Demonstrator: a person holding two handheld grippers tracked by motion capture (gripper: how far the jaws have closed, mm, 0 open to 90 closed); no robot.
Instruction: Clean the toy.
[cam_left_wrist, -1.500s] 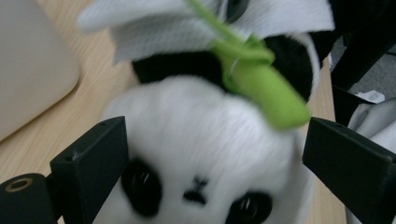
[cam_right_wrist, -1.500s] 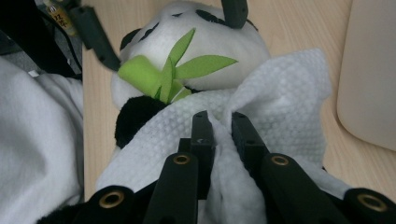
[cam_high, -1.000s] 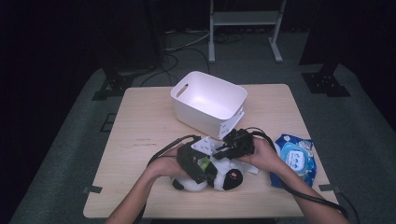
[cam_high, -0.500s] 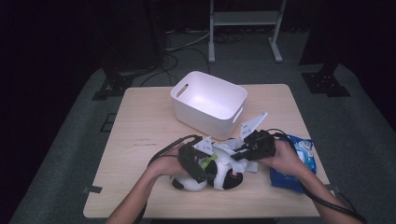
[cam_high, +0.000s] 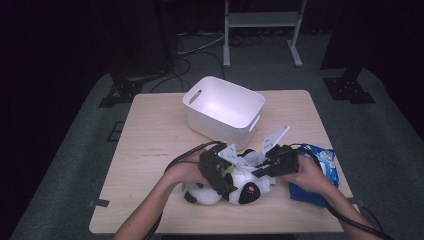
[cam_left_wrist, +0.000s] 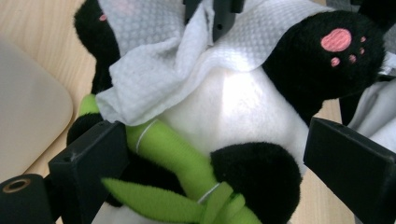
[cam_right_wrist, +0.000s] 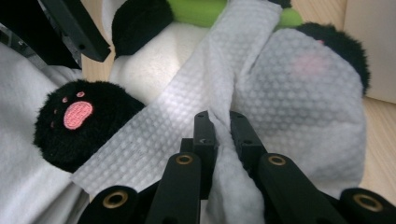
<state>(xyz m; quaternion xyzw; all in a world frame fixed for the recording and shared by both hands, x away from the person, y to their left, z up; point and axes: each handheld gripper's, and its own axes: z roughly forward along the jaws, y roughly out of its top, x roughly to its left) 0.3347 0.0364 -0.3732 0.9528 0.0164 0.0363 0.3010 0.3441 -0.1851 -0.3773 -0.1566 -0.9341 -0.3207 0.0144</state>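
A black-and-white panda plush (cam_high: 240, 192) holding a green bamboo stalk (cam_left_wrist: 177, 154) lies on the wooden table (cam_high: 150, 150) near its front edge. A white wipe (cam_right_wrist: 299, 93) is draped over the panda's belly. My right gripper (cam_right_wrist: 217, 121) is shut on a fold of that wipe, and in the high view it (cam_high: 259, 171) reaches in from the right. My left gripper (cam_left_wrist: 219, 144) straddles the panda's body. Its jaws have just been opening and stand wide, with the right jaw clear of the fur.
A white plastic bin (cam_high: 225, 107) stands just behind the panda, with its wall close to both grippers. A blue pack of wipes (cam_high: 320, 162) lies at the right under the person's right hand. Bare tabletop extends to the left.
My right gripper has moved to the right, away from above the panda, drawing the wipe with it. The left gripper has stayed over the panda.
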